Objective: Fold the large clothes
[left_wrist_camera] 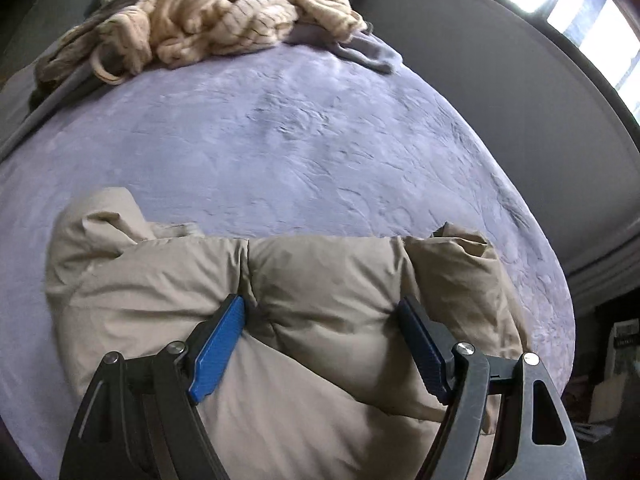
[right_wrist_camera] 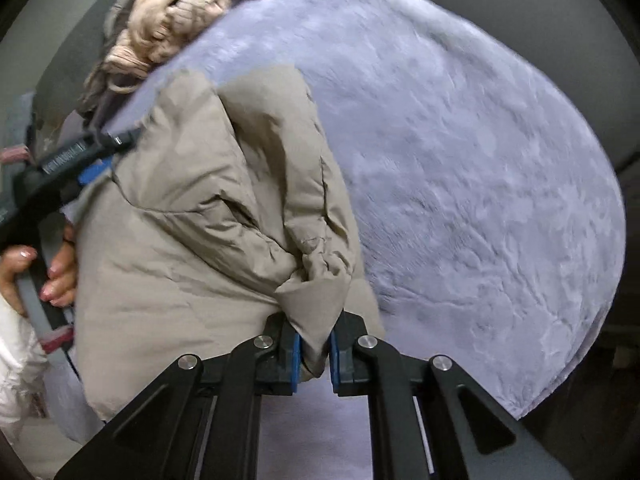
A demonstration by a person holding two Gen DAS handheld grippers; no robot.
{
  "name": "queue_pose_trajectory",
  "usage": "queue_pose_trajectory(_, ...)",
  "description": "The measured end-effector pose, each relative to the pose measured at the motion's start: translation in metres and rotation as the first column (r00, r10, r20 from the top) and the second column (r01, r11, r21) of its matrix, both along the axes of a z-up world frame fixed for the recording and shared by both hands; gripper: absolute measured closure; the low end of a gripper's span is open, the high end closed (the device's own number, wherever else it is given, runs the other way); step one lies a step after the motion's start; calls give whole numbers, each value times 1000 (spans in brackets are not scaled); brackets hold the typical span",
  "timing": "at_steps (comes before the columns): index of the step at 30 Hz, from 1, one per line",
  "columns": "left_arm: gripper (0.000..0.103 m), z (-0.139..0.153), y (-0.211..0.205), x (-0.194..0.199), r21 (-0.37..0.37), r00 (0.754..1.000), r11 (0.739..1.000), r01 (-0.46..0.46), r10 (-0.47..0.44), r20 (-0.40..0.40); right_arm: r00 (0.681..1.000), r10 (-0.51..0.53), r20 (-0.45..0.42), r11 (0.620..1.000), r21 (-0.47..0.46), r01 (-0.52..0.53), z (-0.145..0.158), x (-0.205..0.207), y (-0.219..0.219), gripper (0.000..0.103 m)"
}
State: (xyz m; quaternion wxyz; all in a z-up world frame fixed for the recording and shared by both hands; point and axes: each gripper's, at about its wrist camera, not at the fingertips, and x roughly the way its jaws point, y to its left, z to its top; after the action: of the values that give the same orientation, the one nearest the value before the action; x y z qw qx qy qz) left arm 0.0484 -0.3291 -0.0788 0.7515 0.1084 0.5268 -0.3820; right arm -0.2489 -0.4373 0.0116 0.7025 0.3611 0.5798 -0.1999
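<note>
A beige puffer jacket (left_wrist_camera: 328,272) lies bunched on the lilac plush bed cover (left_wrist_camera: 320,140). My left gripper (left_wrist_camera: 320,302) stands wide, its blue pads (left_wrist_camera: 218,344) straddling one puffy panel and its tips sunk into the fabric, with no pinch that I can see. In the right wrist view the jacket (right_wrist_camera: 192,220) rises in a mound, and my right gripper (right_wrist_camera: 314,338) is shut on a fold of its edge. The left tool's black frame (right_wrist_camera: 64,164) shows at the jacket's far left side, with a person's hand (right_wrist_camera: 60,276) on its handle.
A heap of cream knit and brown clothes (left_wrist_camera: 224,20) lies at the far end of the bed, also seen from the right wrist as a cream heap (right_wrist_camera: 176,20). A dark grey wall (left_wrist_camera: 500,80) runs along the bed's right side. A bright window (left_wrist_camera: 600,20) lies beyond.
</note>
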Motion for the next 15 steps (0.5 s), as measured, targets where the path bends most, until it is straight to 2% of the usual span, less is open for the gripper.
queue_pose_trajectory(2, 24, -3, -4, -3, 9, 1000, 1000, 8, -9, 4, 1000, 16, -19, 1000, 26, -15, -14, -3, 0, 89)
queue_pose_trajectory(5, 24, -4, -1, -4, 19, 1000, 1000, 11, -11, 7, 999, 26, -32, 997, 74, -24, -19, -3, -3, 87)
queue_pose_trajectory(7, 24, -6, 1, -1, 23, 1000, 1000, 2, -2, 0, 999, 22, -33, 991, 133, -17, -14, -5, -12, 75)
queue_pose_trajectory(8, 24, -8, 1, 1, 22, 1000, 1000, -2, 2, -5, 1000, 15, -23, 989, 148, -11, -8, -7, -18, 73)
queue_pose_trajectory(9, 24, -10, 0, 3, 19, 1000, 1000, -6, 6, -10, 1000, 2, 10, 988, 153, -3, 2, -10, -25, 73)
queue_pose_trajectory(11, 24, -12, 1, 4, 14, 1000, 1000, -8, 8, -13, 995, -22, 98, 992, 127, 9, 27, -11, -41, 64)
queue_pose_trajectory(12, 24, -12, 1, 4, 14, 1000, 1000, -8, 8, -12, 990, -26, 136, 994, 107, 12, 38, -8, -49, 52)
queue_pose_trajectory(13, 24, -12, 0, 3, 14, 1000, 1000, -8, 8, -10, 986, -28, 165, 995, 102, 11, 45, -2, -56, 44)
queue_pose_trajectory(15, 22, -12, 0, 3, 13, 1000, 1000, -8, 8, -9, 975, -25, 220, 991, 136, -5, 46, 22, -71, 43)
